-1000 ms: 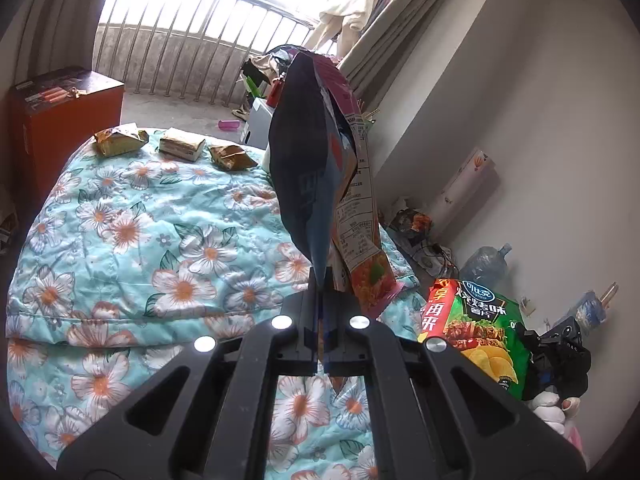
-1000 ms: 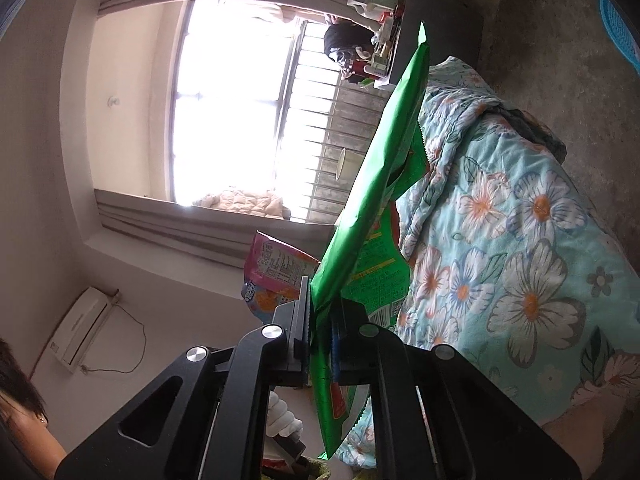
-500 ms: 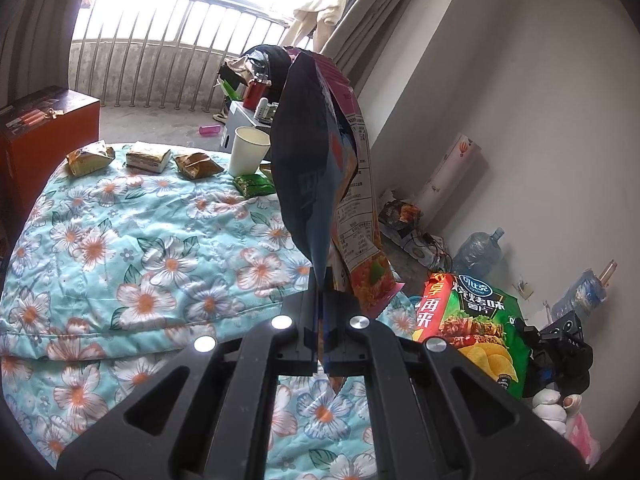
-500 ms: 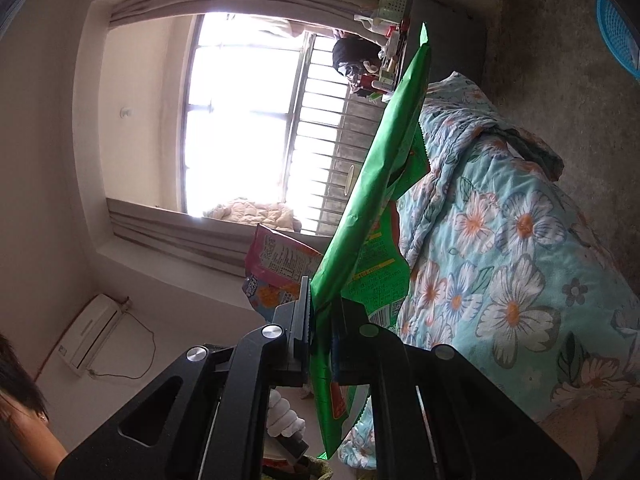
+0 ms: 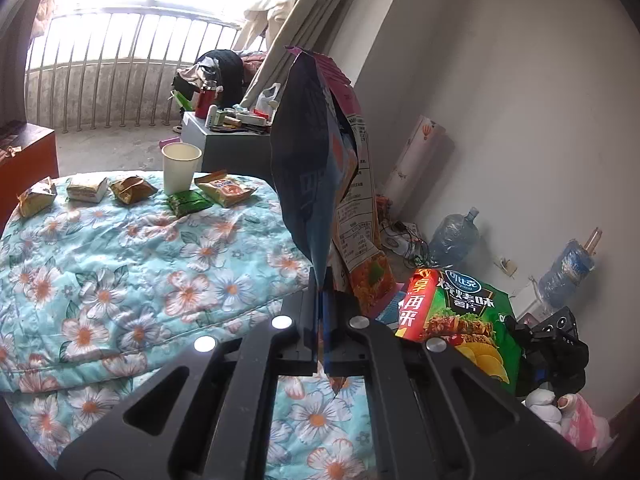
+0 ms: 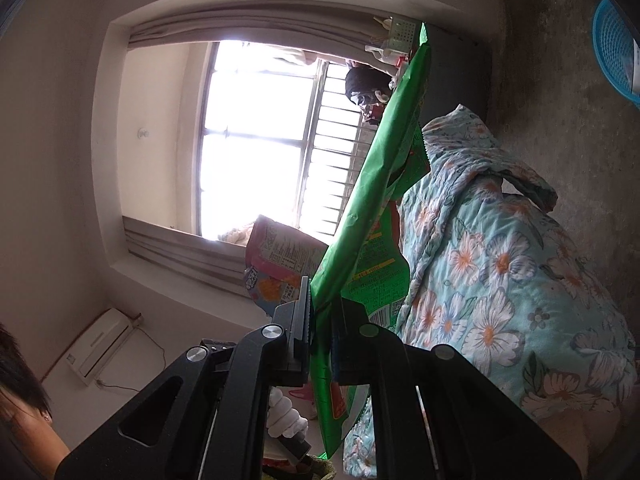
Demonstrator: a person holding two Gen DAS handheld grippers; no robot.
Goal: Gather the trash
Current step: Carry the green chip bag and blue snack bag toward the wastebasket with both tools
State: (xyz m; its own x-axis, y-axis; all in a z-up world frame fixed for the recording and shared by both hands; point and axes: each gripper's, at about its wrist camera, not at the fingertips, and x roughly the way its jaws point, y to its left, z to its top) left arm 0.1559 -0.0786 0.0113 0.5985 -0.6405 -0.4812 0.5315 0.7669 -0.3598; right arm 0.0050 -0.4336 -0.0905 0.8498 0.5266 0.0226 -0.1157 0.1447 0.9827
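My left gripper point(image 5: 323, 292) is shut on a dark blue and pink snack bag point(image 5: 316, 168), held upright above the floral quilt point(image 5: 140, 264). My right gripper point(image 6: 322, 320) is shut on a green chip bag point(image 6: 376, 200); that bag also shows at the lower right of the left wrist view point(image 5: 460, 312). The pink bag shows in the right wrist view point(image 6: 280, 268) just left of the green one. At the quilt's far edge lie several small wrappers point(image 5: 132, 190), a green packet point(image 5: 186, 202), an orange packet point(image 5: 226, 188) and a paper cup point(image 5: 180, 168).
A grey cabinet with clutter point(image 5: 228, 136) stands behind the bed. Water bottles point(image 5: 454, 236) and cables lie by the right wall. A red-brown box point(image 5: 24, 152) stands at left. A blue basket point(image 6: 614, 48) sits on the concrete floor. The person's head point(image 6: 20, 392) shows at lower left.
The left gripper with its bag has pulled back and turned right, so the cup and more packets came into view. The right gripper kept its hold and tilted slightly.
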